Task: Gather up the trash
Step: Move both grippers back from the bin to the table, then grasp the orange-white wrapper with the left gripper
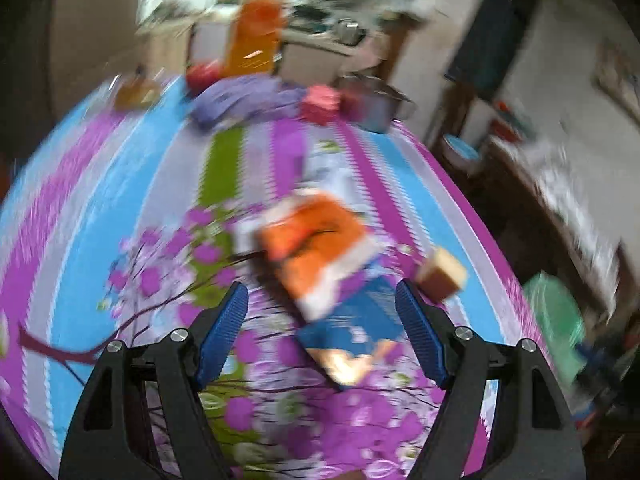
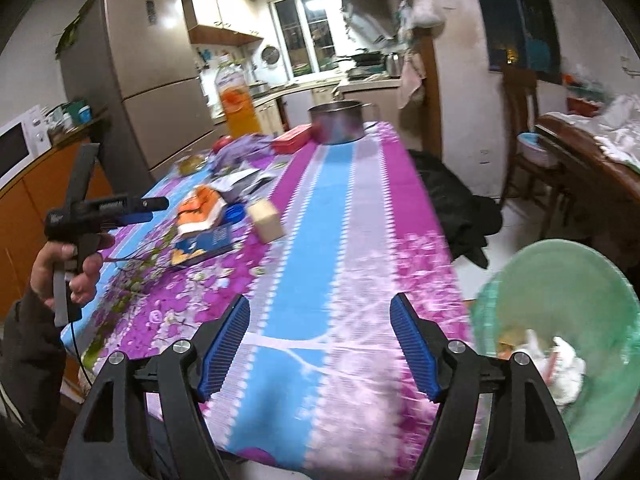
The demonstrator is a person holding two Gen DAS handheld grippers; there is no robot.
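On table: findings, largest first.
Table (image 2: pixel 360 216): long, draped in glossy striped cloth, magenta, blue and lilac, floral print at near end.
Bin (image 2: pixel 560 280): round, translucent green plastic, off table's right edge; crumpled white trash (image 2: pixel 564 364) inside.
Pot (image 2: pixel 338 122): cylindrical steel, far end of table.
Orange pack (image 1: pixel 316 248): flat crinkled wrapper, lying on blue pack (image 1: pixel 356 320), mid-table.
Block (image 1: pixel 442 276): small tan box, just beside the packs.
Left gripper (image 1: pixel 322 320): blue ribbed pads apart, nothing between, above the packs; view blurred.
Right gripper (image 2: pixel 320 340): pads apart, empty, over bare cloth.
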